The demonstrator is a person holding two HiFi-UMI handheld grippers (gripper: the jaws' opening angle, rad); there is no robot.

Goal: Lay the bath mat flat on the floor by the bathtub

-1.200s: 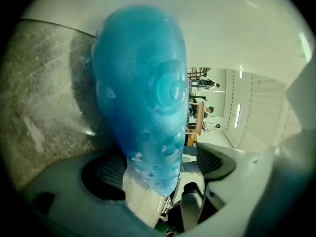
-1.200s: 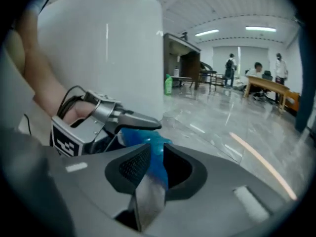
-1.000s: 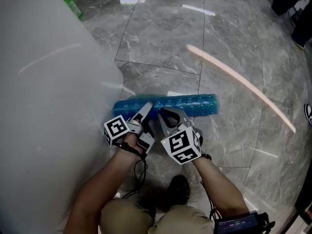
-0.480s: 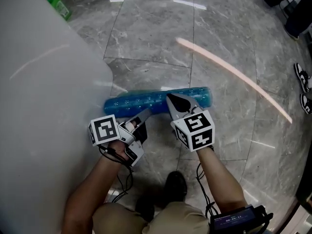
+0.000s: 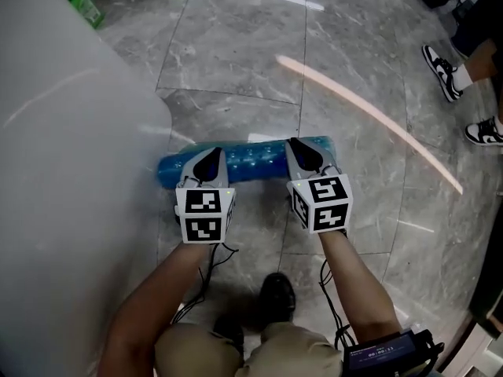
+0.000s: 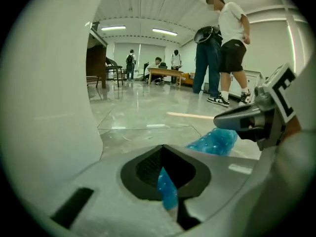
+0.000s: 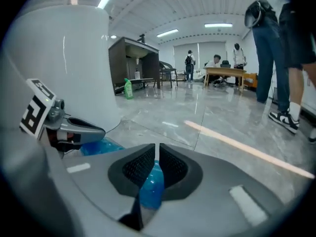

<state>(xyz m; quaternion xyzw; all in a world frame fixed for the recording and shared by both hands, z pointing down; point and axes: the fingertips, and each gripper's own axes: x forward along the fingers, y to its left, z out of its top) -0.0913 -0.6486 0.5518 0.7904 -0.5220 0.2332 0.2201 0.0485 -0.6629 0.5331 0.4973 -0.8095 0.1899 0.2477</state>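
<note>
The blue bath mat point(image 5: 253, 163) lies rolled up on the grey tile floor, its left end against the white bathtub point(image 5: 71, 171). My left gripper point(image 5: 207, 162) is shut on the roll's near edge toward its left end; in the left gripper view a blue fold point(image 6: 167, 189) is pinched between the pads. My right gripper point(image 5: 306, 155) holds the roll's right part. Its jaws are opening slightly, and blue mat point(image 7: 150, 186) still sits squeezed between the pads point(image 7: 140, 166). Each gripper view shows the other gripper point(image 6: 243, 122) point(image 7: 79, 130) on the roll.
The bathtub wall point(image 7: 64, 58) fills the left side. A green bottle point(image 5: 85, 6) stands behind it. An orange stripe point(image 5: 369, 112) crosses the floor at right. A bystander's sneakers point(image 5: 445, 69) are at the far right, and people point(image 6: 222, 43) stand beyond. My own shoe point(image 5: 277, 297) is below.
Both grippers have moved forward onto the rolled mat and now sit side by side on it. The left gripper, open a second ago, has shut on the mat's edge.
</note>
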